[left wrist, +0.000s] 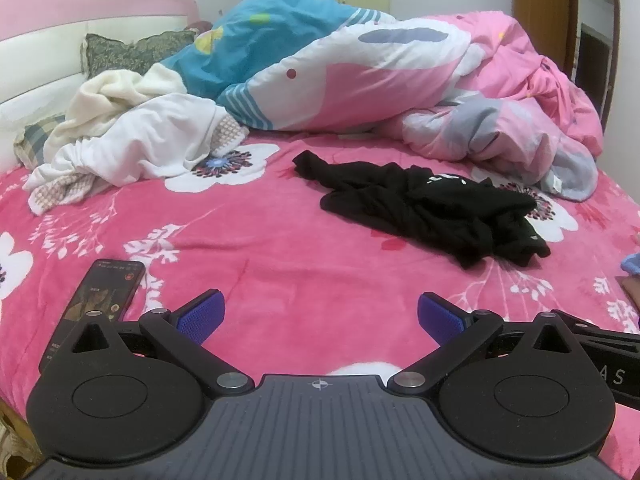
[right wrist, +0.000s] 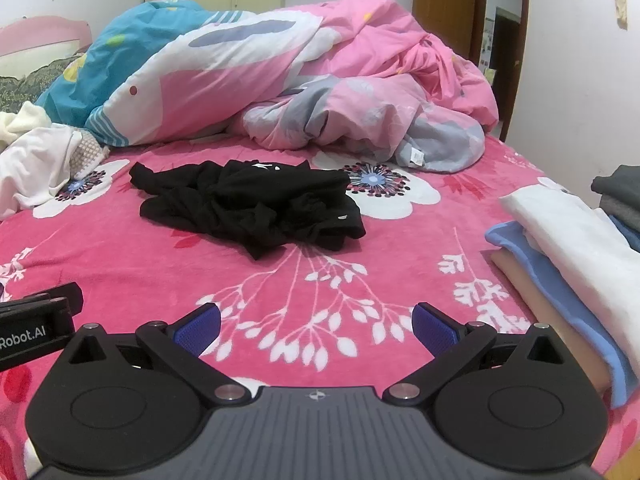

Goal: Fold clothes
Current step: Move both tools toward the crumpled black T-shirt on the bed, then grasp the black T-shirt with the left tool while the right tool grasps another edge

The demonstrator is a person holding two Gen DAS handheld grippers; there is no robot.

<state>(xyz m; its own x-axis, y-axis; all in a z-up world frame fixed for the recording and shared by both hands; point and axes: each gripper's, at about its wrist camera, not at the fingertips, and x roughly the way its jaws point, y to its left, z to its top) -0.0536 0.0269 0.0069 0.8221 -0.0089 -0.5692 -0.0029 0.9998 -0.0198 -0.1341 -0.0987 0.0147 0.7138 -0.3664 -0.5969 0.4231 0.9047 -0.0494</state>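
A crumpled black garment (left wrist: 432,208) (right wrist: 252,200) lies in a heap on the pink flowered bedspread (left wrist: 280,248) (right wrist: 360,248), in the middle of the bed. My left gripper (left wrist: 320,314) hovers over the near edge of the bed, open, with nothing between its blue pads (left wrist: 200,316). My right gripper (right wrist: 316,322) sits beside it, also open and empty, well short of the garment. A heap of white clothes (left wrist: 132,148) (right wrist: 36,160) lies at the far left.
A stack of folded clothes (right wrist: 572,264) in white, blue and tan sits at the right edge. A phone (left wrist: 104,296) lies at the near left. A bunched pink and blue duvet (left wrist: 360,68) (right wrist: 280,76) fills the back of the bed.
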